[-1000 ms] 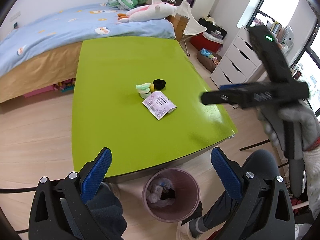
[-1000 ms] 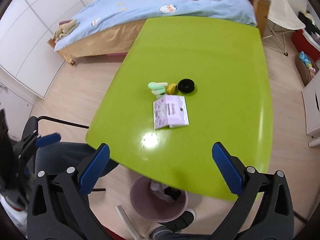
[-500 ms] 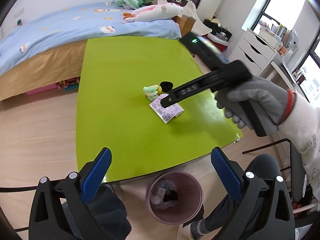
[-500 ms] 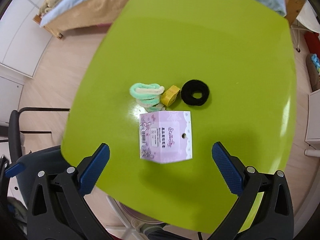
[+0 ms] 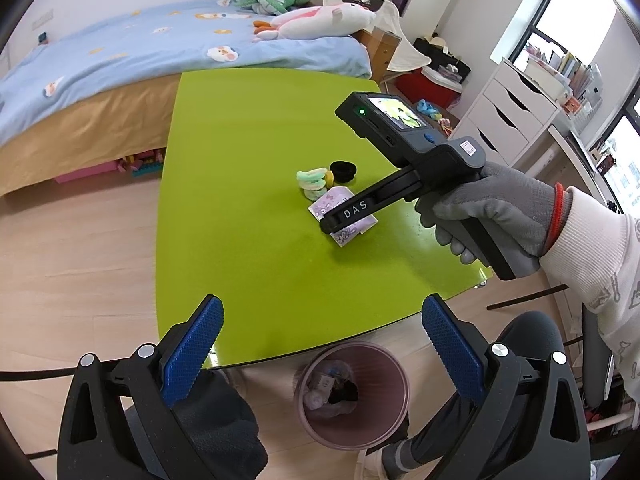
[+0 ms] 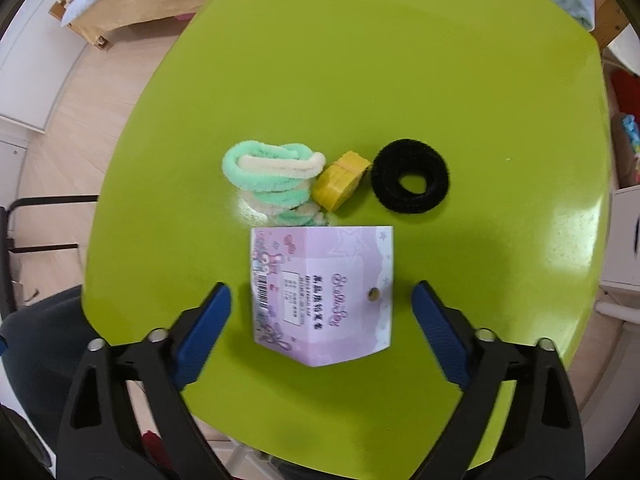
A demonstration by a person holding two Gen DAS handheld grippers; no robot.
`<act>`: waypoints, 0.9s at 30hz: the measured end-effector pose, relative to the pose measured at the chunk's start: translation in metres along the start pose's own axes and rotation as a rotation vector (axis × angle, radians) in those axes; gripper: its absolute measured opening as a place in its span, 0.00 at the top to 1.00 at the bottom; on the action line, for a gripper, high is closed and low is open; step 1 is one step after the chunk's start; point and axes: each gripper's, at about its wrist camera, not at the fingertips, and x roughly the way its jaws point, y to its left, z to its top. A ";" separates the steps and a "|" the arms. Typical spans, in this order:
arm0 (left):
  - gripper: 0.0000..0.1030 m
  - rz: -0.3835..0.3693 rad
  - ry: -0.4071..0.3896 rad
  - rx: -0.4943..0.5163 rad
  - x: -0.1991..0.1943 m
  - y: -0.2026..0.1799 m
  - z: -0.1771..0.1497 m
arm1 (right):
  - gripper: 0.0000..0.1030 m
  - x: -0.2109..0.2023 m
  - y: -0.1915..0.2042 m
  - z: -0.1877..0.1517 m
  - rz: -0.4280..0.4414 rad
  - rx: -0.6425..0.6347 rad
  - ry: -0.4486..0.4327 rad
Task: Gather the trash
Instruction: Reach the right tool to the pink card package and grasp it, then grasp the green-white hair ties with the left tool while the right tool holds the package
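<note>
Two hand-held grippers showed: the right hand-held gripper point(image 6: 320, 316) pointed down, jaws closing around the purple card point(image 6: 322, 294) lying on the worktop point(image 6: 440, 80), pads untouching; the left hand-held gripper point(image 5: 320, 344) stood open.

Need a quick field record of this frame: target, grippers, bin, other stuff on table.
target: purple card, flat on green table
right gripper: pointing down over the card, jaws closing, card between them, pads not touching yet
left gripper: open, empty, at the near table edge
bin: pink, on floor below the near table edge, trash already inside
other items: hair ties, yellow roll, black scrunchie, just beyond the card
</note>
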 end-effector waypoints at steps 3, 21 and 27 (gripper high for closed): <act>0.07 -0.001 0.002 0.003 0.001 -0.001 0.000 | 0.38 -0.003 -0.003 0.001 0.012 0.010 -0.010; 0.07 0.001 -0.002 0.047 0.008 -0.006 0.026 | 0.75 -0.045 -0.031 -0.034 0.149 0.106 -0.150; 0.07 -0.006 0.019 0.065 0.024 -0.004 0.048 | 0.75 -0.064 -0.047 -0.055 0.158 0.155 -0.197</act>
